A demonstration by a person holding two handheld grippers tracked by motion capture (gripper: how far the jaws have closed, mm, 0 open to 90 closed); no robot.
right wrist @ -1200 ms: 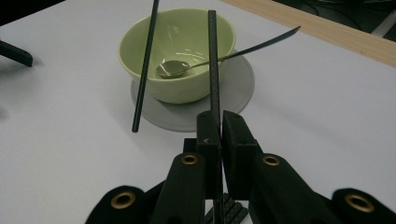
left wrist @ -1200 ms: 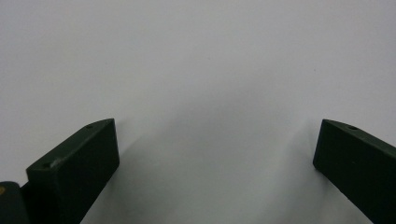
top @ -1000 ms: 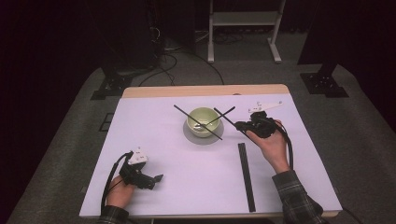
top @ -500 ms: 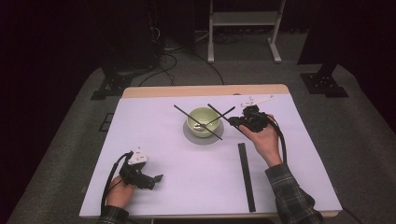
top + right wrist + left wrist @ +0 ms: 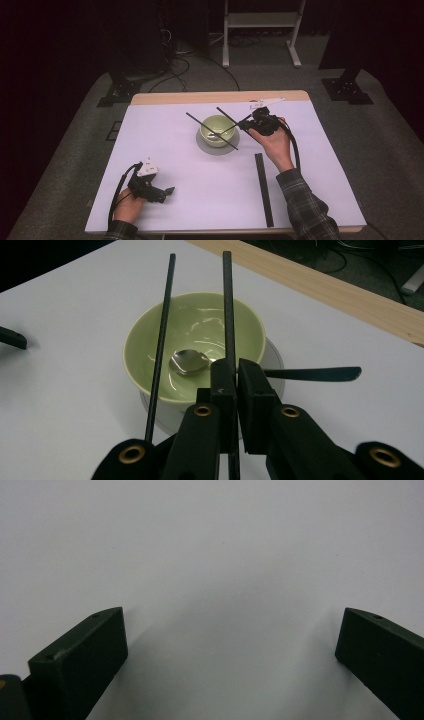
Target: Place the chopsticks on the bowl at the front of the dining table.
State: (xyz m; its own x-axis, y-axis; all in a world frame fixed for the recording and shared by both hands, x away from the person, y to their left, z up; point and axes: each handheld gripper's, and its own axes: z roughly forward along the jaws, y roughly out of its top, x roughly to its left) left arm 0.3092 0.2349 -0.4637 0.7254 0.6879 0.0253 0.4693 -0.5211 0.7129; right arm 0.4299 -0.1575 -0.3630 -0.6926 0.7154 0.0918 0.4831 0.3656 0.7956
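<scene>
Right gripper view: right gripper (image 5: 235,385) clamped on a black chopstick (image 5: 227,305) above the green bowl (image 5: 150,340) — no readable writing. Left gripper (image 5: 167,191) rests on the table (image 5: 165,130), jaws apart.

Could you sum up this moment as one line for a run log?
right gripper: shut on chopstick, over green bowl | spoon: in bowl | left gripper: open, over table

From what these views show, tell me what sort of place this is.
Probably a lab or studio set up for recording tabletop tasks, not a home kitchen. A lone table with a white cover stands on grey carpet against dark surroundings, cables trail over the floor behind it, and black stand bases flank it.
</scene>
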